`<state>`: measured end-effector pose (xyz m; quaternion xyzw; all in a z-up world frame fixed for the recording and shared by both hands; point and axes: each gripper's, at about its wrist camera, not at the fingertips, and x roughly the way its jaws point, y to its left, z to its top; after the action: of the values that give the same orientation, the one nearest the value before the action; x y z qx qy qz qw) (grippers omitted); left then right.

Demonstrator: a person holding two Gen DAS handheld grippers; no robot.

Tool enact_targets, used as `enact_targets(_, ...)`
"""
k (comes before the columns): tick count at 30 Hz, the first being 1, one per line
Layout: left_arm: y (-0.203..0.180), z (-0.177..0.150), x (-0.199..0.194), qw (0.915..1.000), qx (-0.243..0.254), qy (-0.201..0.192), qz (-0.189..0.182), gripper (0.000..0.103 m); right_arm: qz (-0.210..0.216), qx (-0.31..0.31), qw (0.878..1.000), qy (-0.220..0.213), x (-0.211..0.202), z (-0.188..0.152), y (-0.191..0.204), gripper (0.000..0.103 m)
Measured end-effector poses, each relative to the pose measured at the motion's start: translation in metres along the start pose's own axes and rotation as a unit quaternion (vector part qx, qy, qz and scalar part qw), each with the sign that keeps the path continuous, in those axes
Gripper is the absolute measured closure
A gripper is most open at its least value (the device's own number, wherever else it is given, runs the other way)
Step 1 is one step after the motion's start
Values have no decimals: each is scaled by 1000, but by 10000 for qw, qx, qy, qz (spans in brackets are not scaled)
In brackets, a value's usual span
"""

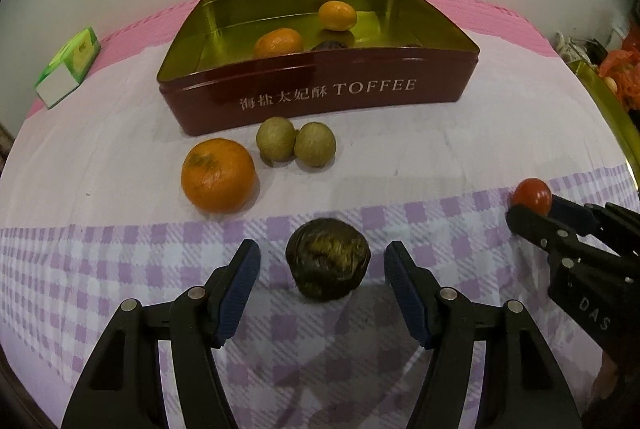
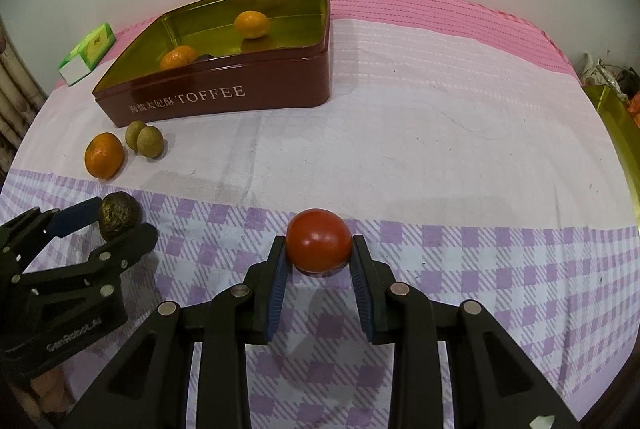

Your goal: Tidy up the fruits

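The dark red tin (image 1: pixel 320 97) reads "TOFFEE" in pale letters after a row of Chinese characters; two oranges (image 1: pixel 279 43) lie inside it. Just in front of the tin sit a third orange (image 1: pixel 218 175) and two small greenish-brown fruits (image 1: pixel 296 143). Nearer than those, a dark wrinkled fruit (image 1: pixel 328 263) rests on the checked cloth (image 1: pixel 120 269) between the spread fingers of the left gripper (image 1: pixel 322 289), which do not touch it. "DAS" shows on the right gripper (image 2: pixel 319 257), which pinches a red tomato (image 2: pixel 319 245).
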<state>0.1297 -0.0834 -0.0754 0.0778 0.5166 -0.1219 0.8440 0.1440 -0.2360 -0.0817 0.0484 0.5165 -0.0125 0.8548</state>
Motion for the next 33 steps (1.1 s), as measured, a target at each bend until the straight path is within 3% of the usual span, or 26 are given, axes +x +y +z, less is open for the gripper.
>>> enact_targets(4,1,-1,-1,10000,26,-51,-16,40,-6,1,10000,-2,0,1,1,74)
enact_targets(11,3,-3,-4,9999,71,-133,-53,62,-23,-3,10000,-3,0,1,2,74)
enact_targets(33,19,-13,-13,9999,-16,-131,13,62,-125,-21,9999,0,2,1,6,74)
